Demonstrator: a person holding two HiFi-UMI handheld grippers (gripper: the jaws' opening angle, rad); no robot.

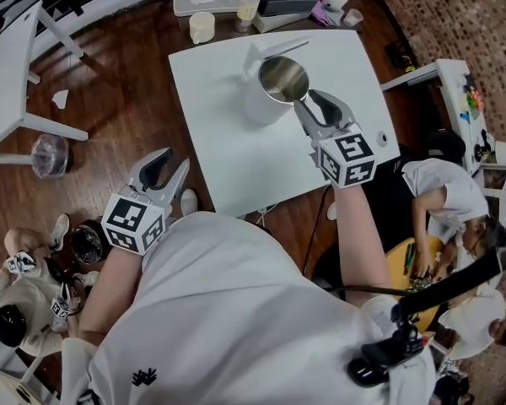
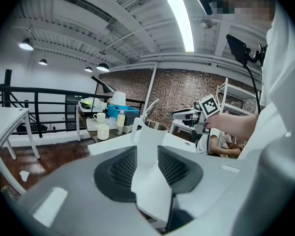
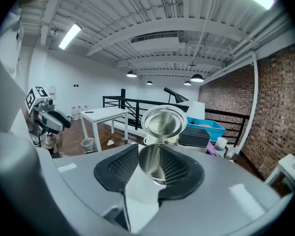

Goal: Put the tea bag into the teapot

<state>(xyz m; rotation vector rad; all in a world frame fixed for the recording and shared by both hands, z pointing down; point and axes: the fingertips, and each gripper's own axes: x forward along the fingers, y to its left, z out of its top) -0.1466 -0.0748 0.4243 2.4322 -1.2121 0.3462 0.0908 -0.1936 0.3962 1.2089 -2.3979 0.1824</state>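
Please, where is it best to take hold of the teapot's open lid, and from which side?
Probably the free top rim of the lid, from above, one jaw on its shiny inner face, one on its white outer face. It stands open, almost upright, hinged at the far edge of the teapot, so that thin rim is free.

White shirt with small black emblem; grey left gripper and right gripper, each bearing a black-and-white marker cube.

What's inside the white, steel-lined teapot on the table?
Bare shiny steel walls show inside the white teapot; no tea bag visible. Part of its floor is covered by the right gripper.
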